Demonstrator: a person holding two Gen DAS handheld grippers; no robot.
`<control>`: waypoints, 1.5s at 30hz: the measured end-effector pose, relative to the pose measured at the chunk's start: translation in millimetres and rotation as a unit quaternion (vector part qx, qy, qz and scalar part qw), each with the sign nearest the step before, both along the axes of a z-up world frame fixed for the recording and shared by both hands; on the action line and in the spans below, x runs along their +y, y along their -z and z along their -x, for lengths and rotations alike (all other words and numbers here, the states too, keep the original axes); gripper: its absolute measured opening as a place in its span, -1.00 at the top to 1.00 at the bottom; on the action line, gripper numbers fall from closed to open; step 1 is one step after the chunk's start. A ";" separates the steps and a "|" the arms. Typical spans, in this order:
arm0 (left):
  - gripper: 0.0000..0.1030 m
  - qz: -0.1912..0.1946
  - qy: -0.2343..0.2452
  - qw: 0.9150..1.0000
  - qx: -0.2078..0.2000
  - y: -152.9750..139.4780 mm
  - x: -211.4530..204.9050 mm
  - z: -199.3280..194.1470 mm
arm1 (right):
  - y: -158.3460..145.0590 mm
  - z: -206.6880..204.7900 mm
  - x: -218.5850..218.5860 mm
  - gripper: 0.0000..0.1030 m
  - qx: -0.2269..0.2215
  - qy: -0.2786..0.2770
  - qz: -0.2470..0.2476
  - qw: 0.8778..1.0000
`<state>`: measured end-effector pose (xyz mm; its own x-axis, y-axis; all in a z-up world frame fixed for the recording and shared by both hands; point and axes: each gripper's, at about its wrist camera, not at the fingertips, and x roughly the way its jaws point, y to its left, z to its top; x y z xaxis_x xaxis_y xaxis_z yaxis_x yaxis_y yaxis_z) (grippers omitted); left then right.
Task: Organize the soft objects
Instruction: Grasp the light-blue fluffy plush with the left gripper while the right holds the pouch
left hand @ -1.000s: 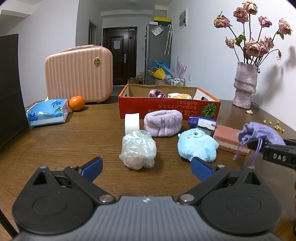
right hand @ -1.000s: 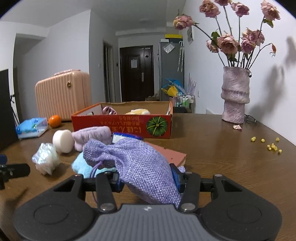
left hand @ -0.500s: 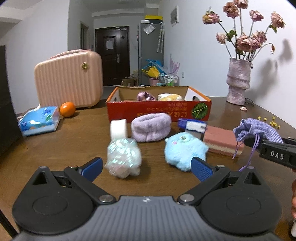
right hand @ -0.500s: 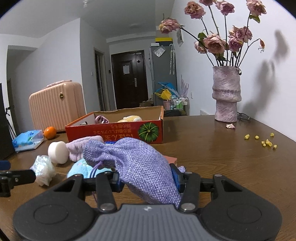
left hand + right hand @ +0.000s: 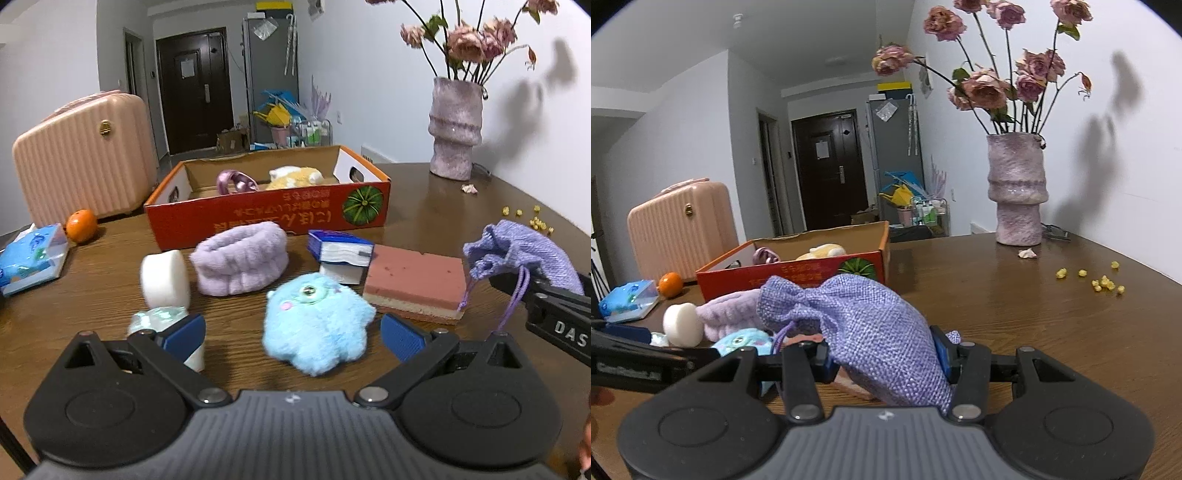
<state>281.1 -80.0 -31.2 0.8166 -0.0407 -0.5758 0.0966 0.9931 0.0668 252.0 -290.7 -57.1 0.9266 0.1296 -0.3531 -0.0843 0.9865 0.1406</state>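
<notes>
My left gripper (image 5: 293, 334) is open, its blue pads on either side of a fluffy light-blue plush toy (image 5: 317, 325) on the wooden table. My right gripper (image 5: 882, 360) is shut on a purple woven drawstring pouch (image 5: 864, 328), held above the table; the pouch also shows at the right of the left wrist view (image 5: 524, 254). A purple fuzzy band (image 5: 240, 254), a crinkly plastic-wrapped bundle (image 5: 159, 319) and a pink sponge (image 5: 415, 288) lie nearby. The red cardboard box (image 5: 266, 216) behind holds a yellow plush (image 5: 295, 175) and a pink item (image 5: 236, 181).
A white roll (image 5: 164, 278), a small blue-and-white box (image 5: 341, 254), a tissue pack (image 5: 31, 254), an orange (image 5: 81, 220) and a pink case (image 5: 83, 158) stand on the table. A vase of dried roses (image 5: 1017, 195) and yellow crumbs (image 5: 1102, 282) are at the right.
My left gripper has moved forward and right, from facing the plastic bundle to straddling the blue plush. My right gripper has risen with the pouch still held.
</notes>
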 end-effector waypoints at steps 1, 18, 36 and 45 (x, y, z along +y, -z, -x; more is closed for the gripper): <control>-1.00 -0.003 0.002 1.000 0.004 1.7 -3.2 -4.1 | 0.2 -0.9 -1.8 0.09 0.001 0.002 -0.001 1.000; -1.00 -0.025 0.006 0.998 0.062 43.0 -15.9 -57.5 | 8.7 -12.4 -10.3 0.09 0.031 0.017 -0.014 0.999; -0.35 0.019 0.042 0.997 0.054 44.2 -7.7 -57.9 | 12.6 -15.9 -14.3 0.09 0.039 0.016 -0.028 0.999; -0.35 0.018 0.046 0.999 -0.001 25.5 1.6 -28.0 | 12.3 -14.1 -14.2 0.09 0.029 0.015 -0.026 0.999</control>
